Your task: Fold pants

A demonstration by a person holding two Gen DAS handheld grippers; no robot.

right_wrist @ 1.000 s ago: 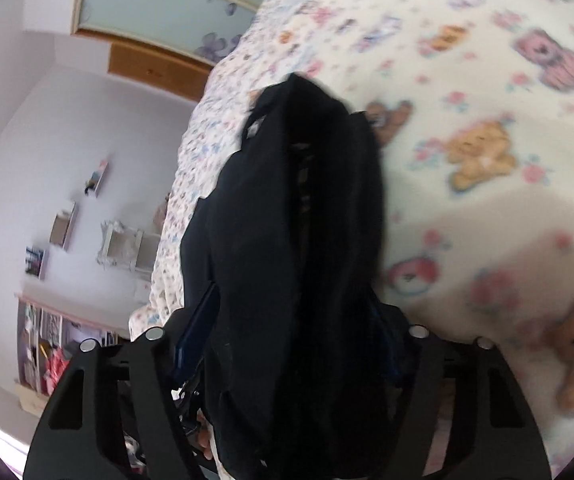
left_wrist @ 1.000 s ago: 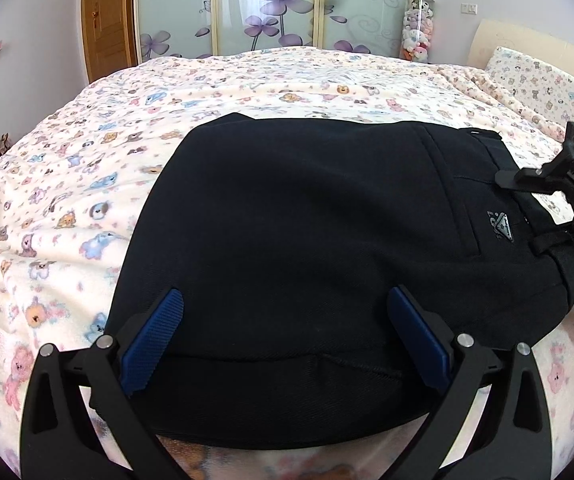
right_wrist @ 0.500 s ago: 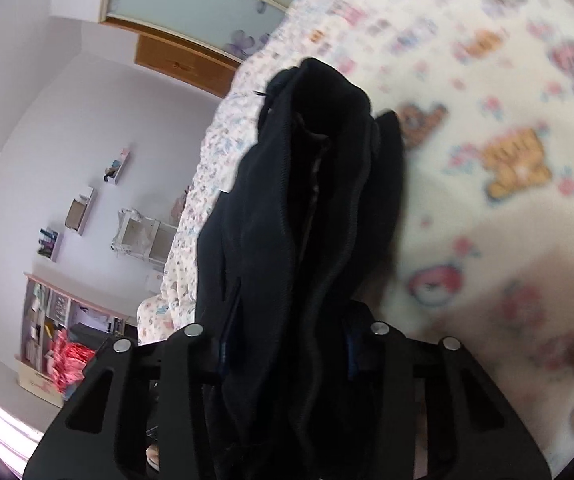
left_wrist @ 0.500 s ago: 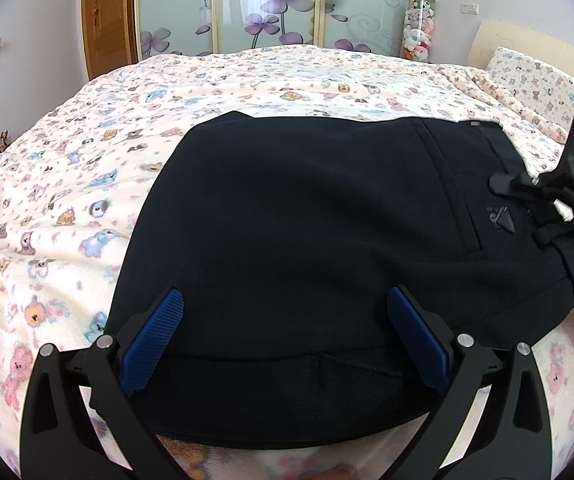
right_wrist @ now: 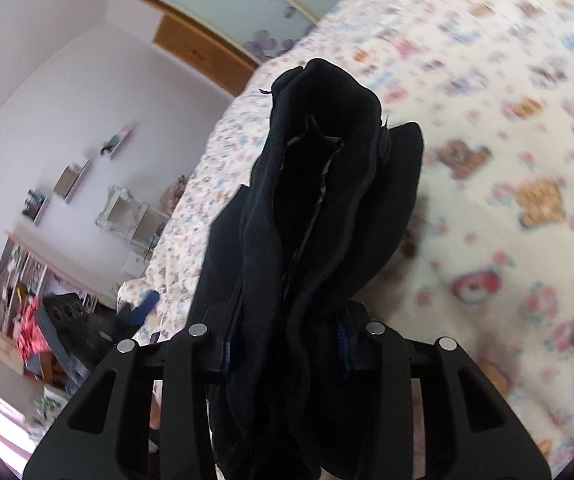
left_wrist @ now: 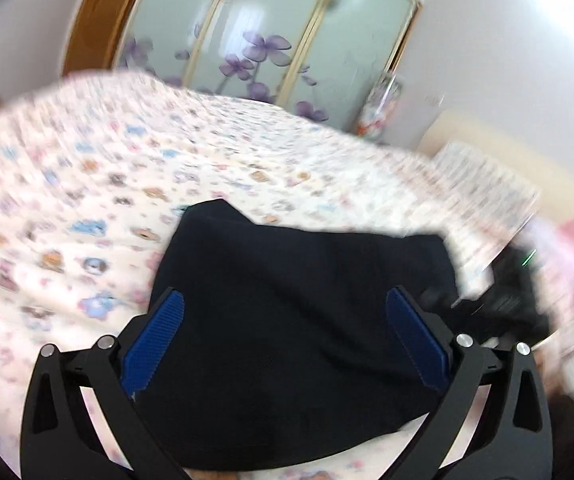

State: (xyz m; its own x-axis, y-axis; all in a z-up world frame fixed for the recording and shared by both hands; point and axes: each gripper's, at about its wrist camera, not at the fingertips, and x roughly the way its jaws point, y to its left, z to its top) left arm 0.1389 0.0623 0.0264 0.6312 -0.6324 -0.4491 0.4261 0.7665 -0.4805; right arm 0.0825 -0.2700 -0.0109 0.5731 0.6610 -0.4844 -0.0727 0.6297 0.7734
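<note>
Jaws of the right gripper (right_wrist: 283, 344) pinch a thick bunch of the black pants (left_wrist: 295, 320) above the bed (left_wrist: 87, 184); the left gripper (left_wrist: 285, 316) stands wide over them. Mid-fold, probably; next it needs its own hold.

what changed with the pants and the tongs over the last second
The right tongs closed onto the bunched black pants and now clamp them. The left tongs' view tilted and swung, now blurred, with the pants smaller in it. Unchanged: left tongs wide open, pants on the bear-print bedspread.
</note>
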